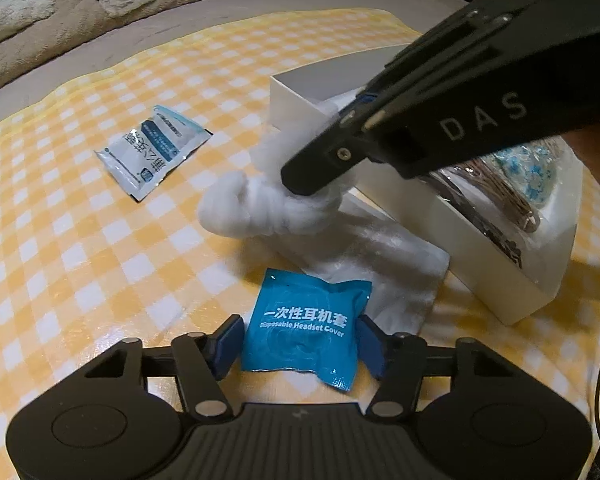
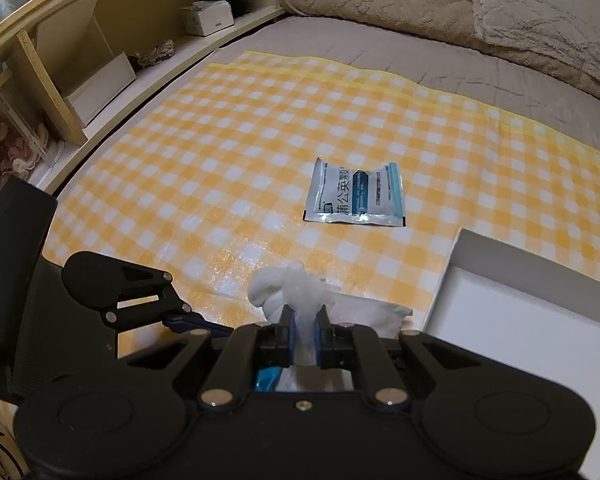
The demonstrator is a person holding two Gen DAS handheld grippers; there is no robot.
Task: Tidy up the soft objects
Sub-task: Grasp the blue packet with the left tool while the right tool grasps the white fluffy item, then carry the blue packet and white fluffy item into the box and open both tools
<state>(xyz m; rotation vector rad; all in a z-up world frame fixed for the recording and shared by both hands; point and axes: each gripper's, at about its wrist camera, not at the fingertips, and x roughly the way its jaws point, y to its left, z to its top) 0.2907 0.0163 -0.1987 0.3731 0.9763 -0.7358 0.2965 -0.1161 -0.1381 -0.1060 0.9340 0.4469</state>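
Yellow-and-white checked cloth [image 2: 228, 184] covers a grey bed [image 2: 440, 64], with beige bedding [image 2: 500, 8] along the far edge and wooden shelving [image 2: 60, 72] along the left edge in the right wrist view. Left claw [image 1: 298, 346]: jaws part-open, straddling a blue headset-cover packet [image 1: 304, 340] that lies flat on the cloth near the bed's near edge; whether the blue pads press on the packet cannot be told. Right claw [image 2: 305, 336]: jaws nearly closed, pinching a white cotton wad in clear film [image 2: 296, 292] and holding it above the cloth, just beside the near-left corner of an open white box [image 1: 496, 288]. A clear flat wrapper [image 1: 384, 264] lies under the wad, between the blue packet and the box. Inside the box: a brown bundle [image 1: 496, 192] and a blue-and-white speckled item [image 1: 536, 172], both in film. A white-and-blue sachet [image 2: 354, 196] lies alone on the cloth, well apart from the box, toward the far edge.
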